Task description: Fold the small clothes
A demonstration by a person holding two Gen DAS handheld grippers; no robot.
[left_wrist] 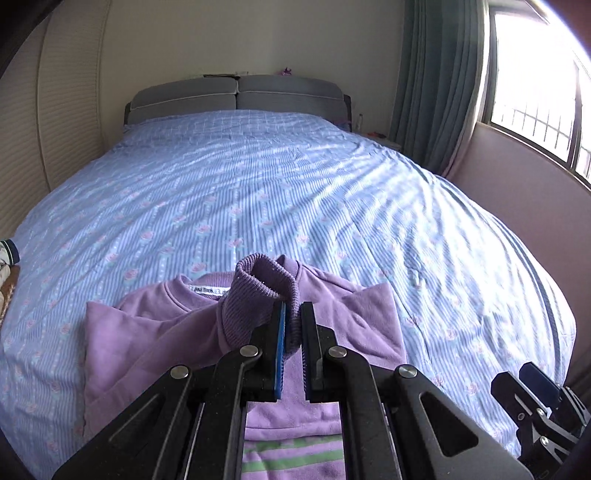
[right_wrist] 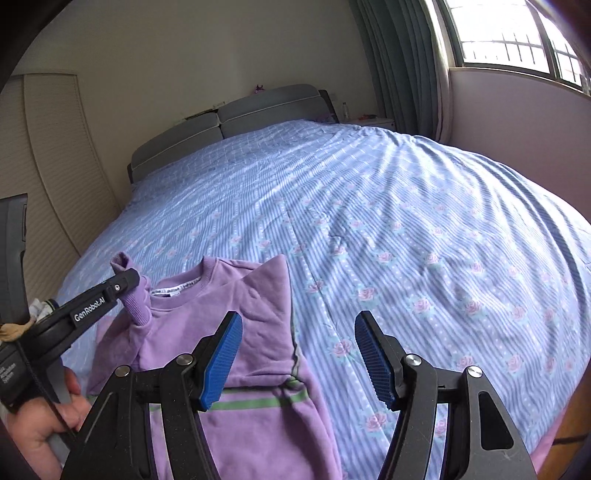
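Purple ribbed cuff [left_wrist: 264, 291] of the sweatshirt [right_wrist: 236, 332] is being pinched by my left gripper [left_wrist: 293, 325]; my right gripper [right_wrist: 297, 358] is hanging wide above the bedsheet [left_wrist: 258, 192].

a wide bed [left_wrist: 258, 192] fills the room, covered by a blue striped bedspread [right_wrist: 369, 229] printed with pink roses, its cloth rippled in soft creases. at the bed's far end stands a grey padded headboard [left_wrist: 236, 98] against a plain cream wall [left_wrist: 240, 33]. right of the bed hang teal curtains [left_wrist: 439, 74] beside a barred window [right_wrist: 509, 33] pouring bright daylight. left of the bed stand pale slatted wardrobe doors [right_wrist: 48, 166].
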